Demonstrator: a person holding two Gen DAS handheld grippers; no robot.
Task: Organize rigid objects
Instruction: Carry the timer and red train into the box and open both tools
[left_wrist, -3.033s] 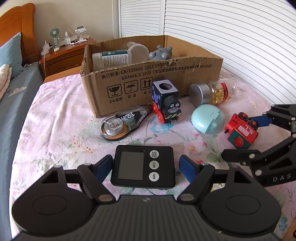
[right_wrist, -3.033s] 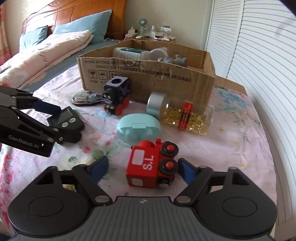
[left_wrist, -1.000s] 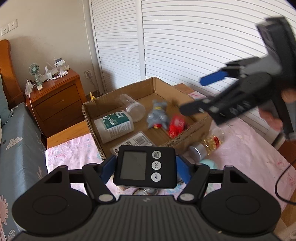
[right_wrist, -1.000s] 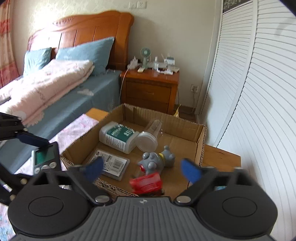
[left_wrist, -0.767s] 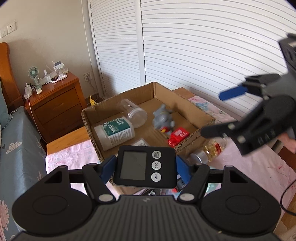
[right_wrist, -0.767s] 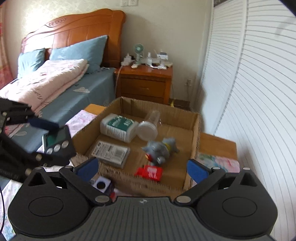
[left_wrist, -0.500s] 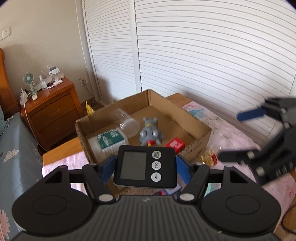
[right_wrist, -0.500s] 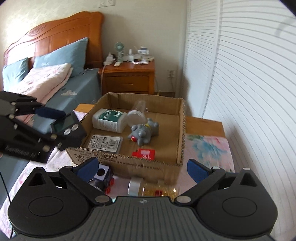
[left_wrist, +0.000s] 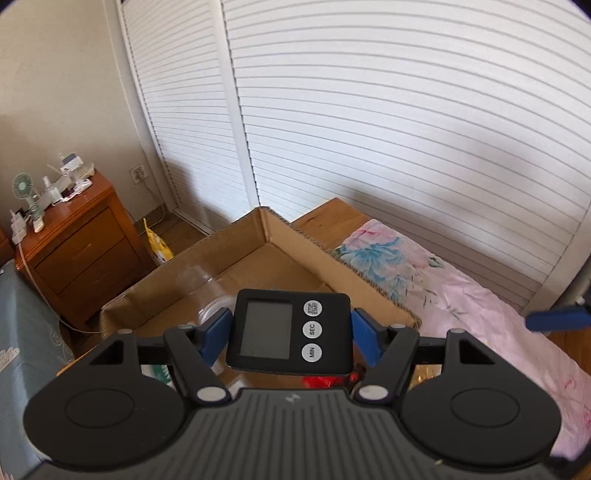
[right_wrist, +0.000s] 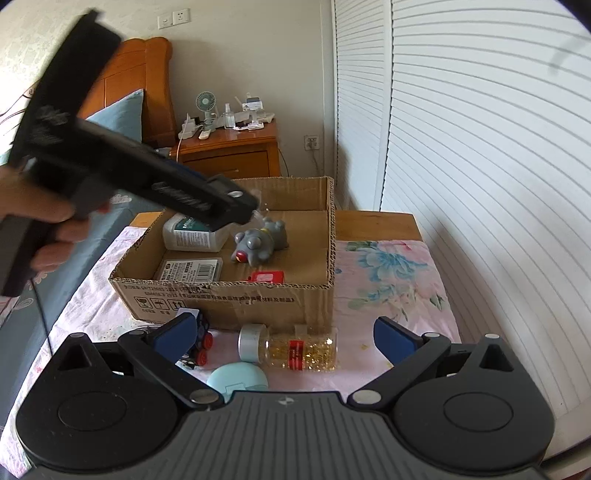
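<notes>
- The cardboard box (right_wrist: 229, 291) sits in the middle of the right wrist view, open on top so things can drop in. It looks stiff and brown.
- The left gripper (left_wrist: 290, 332) is squeezed shut on the black timer (left_wrist: 288, 332), low in the middle of its view, above the box.
- The right gripper (right_wrist: 284, 338) is wide open and holds nothing.
- The timer is flat, smooth plastic with round buttons.
</notes>
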